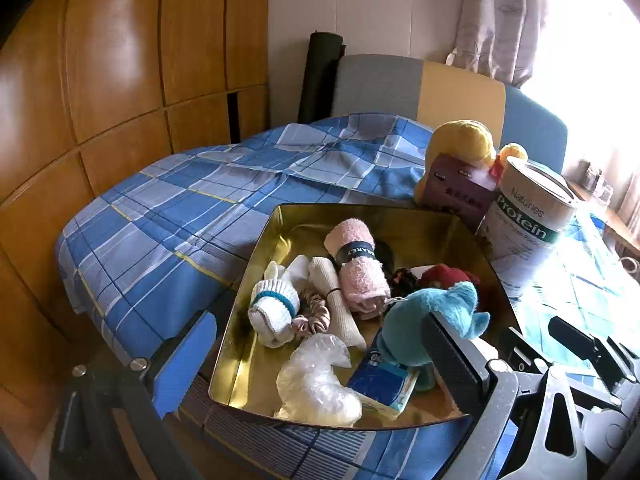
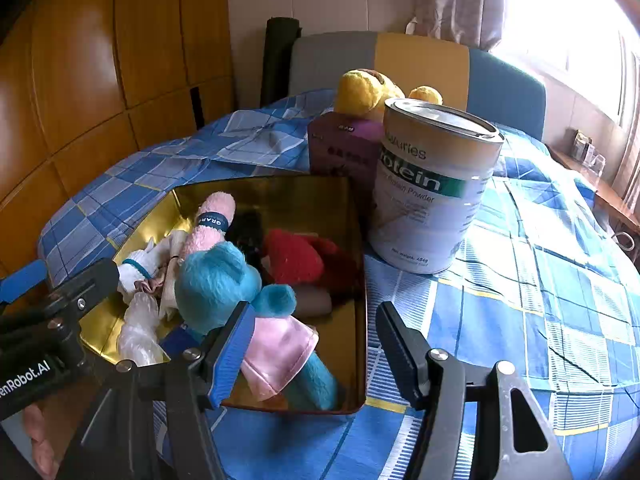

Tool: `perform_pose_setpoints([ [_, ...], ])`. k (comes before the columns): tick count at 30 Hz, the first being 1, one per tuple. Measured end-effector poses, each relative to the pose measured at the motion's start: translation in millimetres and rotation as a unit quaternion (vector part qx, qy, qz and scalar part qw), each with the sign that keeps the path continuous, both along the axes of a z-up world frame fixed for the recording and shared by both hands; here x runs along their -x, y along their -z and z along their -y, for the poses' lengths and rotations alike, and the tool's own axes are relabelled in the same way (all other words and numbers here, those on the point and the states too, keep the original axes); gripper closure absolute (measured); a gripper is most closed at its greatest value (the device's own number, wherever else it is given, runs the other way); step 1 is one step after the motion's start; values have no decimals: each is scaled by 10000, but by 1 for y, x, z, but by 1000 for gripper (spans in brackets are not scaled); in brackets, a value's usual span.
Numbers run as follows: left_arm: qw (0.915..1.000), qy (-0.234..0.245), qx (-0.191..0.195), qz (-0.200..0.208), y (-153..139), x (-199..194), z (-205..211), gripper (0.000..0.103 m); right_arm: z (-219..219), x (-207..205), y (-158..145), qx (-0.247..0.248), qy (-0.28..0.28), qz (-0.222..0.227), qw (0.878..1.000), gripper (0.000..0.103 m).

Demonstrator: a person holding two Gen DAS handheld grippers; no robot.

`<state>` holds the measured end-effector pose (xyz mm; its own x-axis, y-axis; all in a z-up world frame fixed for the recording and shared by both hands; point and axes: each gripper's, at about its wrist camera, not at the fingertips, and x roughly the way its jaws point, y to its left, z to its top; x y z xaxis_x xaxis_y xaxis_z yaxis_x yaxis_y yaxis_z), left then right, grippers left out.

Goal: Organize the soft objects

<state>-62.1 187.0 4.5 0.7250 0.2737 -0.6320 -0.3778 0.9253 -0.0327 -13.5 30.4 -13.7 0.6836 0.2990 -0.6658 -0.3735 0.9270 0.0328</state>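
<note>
Gold tin (image 1: 256,264) sits on the plaid bedspread (image 1: 168,208), full of soft stuff. In the left wrist view: pink towel roll (image 1: 358,264) at tin centre, white sock (image 1: 274,306) at its 8 o'clock, scrunchie (image 1: 314,316) just beside the sock, clear bag (image 1: 316,380) at 6 o'clock near the front wall, red plush (image 1: 444,274) at 3 o'clock. Blue plush (image 1: 432,312) lies at the tin's 4 o'clock corner; in the right wrist view its pink skirt (image 2: 280,350) shows.

Left gripper (image 1: 320,352): jaws wide apart, straddling the tin's front-left part, nothing pinched. Its right finger (image 1: 452,356) sits right by the blue plush; contact unclear.

Right gripper (image 2: 316,352): jaws apart, empty, over the tin's front-right corner. Left finger (image 2: 232,352) is just in front of the skirt, other finger over the bedspread.

Outside the tin, at its 1 o'clock: protein can (image 2: 432,188), purple box (image 2: 344,152), yellow plush (image 2: 368,90) behind them.
</note>
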Motion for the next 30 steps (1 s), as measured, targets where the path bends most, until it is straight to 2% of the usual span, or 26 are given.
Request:
perform_pose_setpoints([
  [30, 10000, -9, -33, -24, 3, 0, 3, 0, 1, -1, 1, -14, 26, -5, 10000, 39],
])
